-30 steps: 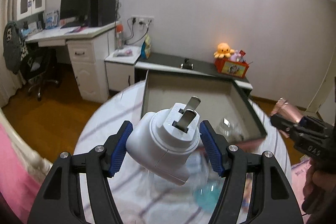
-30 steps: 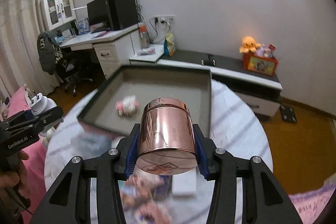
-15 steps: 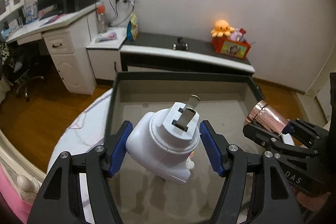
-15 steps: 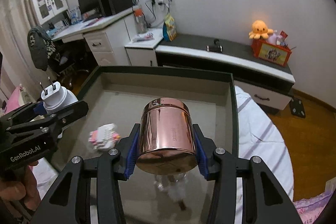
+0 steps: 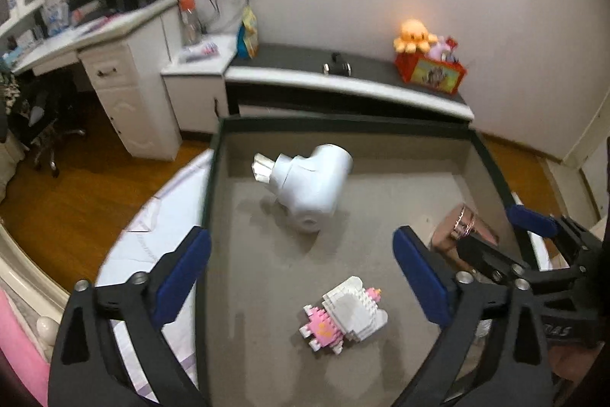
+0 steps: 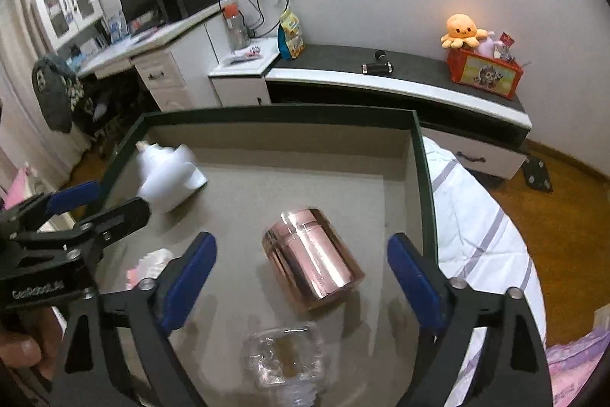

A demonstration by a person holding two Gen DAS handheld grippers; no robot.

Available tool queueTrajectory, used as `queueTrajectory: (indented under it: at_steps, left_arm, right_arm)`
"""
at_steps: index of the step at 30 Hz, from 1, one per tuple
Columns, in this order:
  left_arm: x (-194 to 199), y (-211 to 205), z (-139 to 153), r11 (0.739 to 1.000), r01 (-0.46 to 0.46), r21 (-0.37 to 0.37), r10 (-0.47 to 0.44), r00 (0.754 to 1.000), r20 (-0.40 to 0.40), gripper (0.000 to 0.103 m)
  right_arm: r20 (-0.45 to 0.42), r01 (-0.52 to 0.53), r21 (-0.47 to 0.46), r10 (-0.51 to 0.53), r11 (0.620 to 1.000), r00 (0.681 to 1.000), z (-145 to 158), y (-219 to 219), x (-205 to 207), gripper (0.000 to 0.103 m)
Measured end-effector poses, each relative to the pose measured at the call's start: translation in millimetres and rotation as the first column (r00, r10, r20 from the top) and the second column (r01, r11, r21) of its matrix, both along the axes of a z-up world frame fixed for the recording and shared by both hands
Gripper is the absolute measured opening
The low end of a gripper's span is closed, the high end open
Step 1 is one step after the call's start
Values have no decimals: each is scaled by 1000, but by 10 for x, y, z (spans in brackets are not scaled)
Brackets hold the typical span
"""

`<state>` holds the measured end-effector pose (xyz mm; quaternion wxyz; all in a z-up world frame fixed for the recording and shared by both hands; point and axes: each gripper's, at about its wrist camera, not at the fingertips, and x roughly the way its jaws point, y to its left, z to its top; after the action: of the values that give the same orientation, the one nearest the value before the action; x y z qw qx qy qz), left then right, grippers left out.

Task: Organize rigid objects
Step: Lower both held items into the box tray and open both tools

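Both my tongs hang spread wide over the tray [image 6: 415, 155], nothing between the blue pads; their jaws have just been opening. My left gripper [image 5: 301, 273] is above the tray's near left part, my right gripper [image 6: 301, 273] above its near right part.

The white plug adapter [image 5: 312, 185] lies on its side on the tray's grey floor toward the far left corner, prongs pointing at the left wall. It looks like hard, light plastic with rounded, smooth shoulders, so I judge it would skid out of a shallow pinch. If I took it again I would close across the broad round body, well behind the prongs.

The copper tin [image 6: 312, 258] lies tipped on its side near the tray's right wall, lid end toward the far wall. Polished metal, stiff, probably light and hollow, free to roll. I would grip across the cylinder's middle, pads on opposite sides, not on the lid seam.

A pink and white brick figure [image 5: 345, 313] sits toward the tray's near edge, and it may shed pieces if squeezed. A clear glass [image 6: 284, 361] stands by the near edge too, and looks fragile and slick.
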<state>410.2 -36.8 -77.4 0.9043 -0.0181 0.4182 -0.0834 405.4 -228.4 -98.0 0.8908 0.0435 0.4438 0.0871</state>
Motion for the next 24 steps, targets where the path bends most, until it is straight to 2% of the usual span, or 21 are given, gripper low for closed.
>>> queueTrajectory:
  at_steps: [8,14,24]
  left_arm:
    - [-694,225,463,999,-35,-20,38,985,171,103]
    - [-1153,304,696,998,-52,-22,56,971,234,103]
    - [-1855,360,886,995,-95,-17,96,950,298,103]
  right_arm:
    - [105,46,62,-53,997,993,372,-46,-409,103]
    - [165,49,57,-58,997,985,598,19,-785,103]
    - [281,95,9,-93,995,955,943,30,-1558,103]
